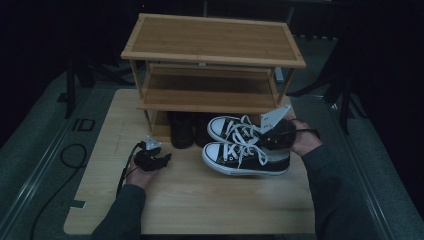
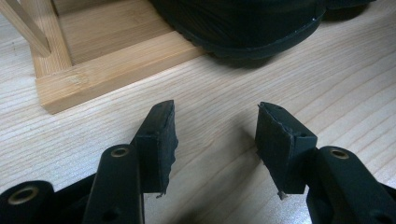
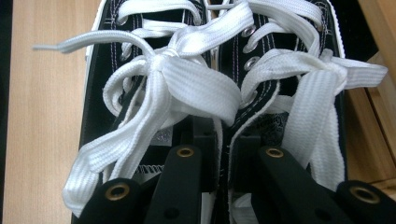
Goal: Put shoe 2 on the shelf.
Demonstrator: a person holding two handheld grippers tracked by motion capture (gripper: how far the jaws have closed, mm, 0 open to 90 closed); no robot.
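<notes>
A pair of black canvas sneakers with white laces and white toe caps is in front of the rack, the near sneaker [image 1: 245, 159] beside the far sneaker [image 1: 234, 129]. My right gripper [image 1: 274, 136] is shut on their two inner collars, pinching them together. In the right gripper view the jaws of the right gripper [image 3: 223, 135] clamp the adjoining edges of the left sneaker [image 3: 140, 70] and the right sneaker [image 3: 289, 56] under the bows. I cannot tell whether the soles touch the table. My left gripper [image 1: 162, 159] rests low on the table's left side. In its own view the left gripper [image 2: 215, 126] is open and empty.
A bamboo shoe rack [image 1: 215, 45] with a top and a middle shelf stands at the back of the wooden table [image 1: 200, 200]. Dark black shoes [image 1: 182, 131] sit on its lowest level. The same black shoe [image 2: 243, 23] and the rack's base bar [image 2: 107, 70] lie just ahead of the left jaws.
</notes>
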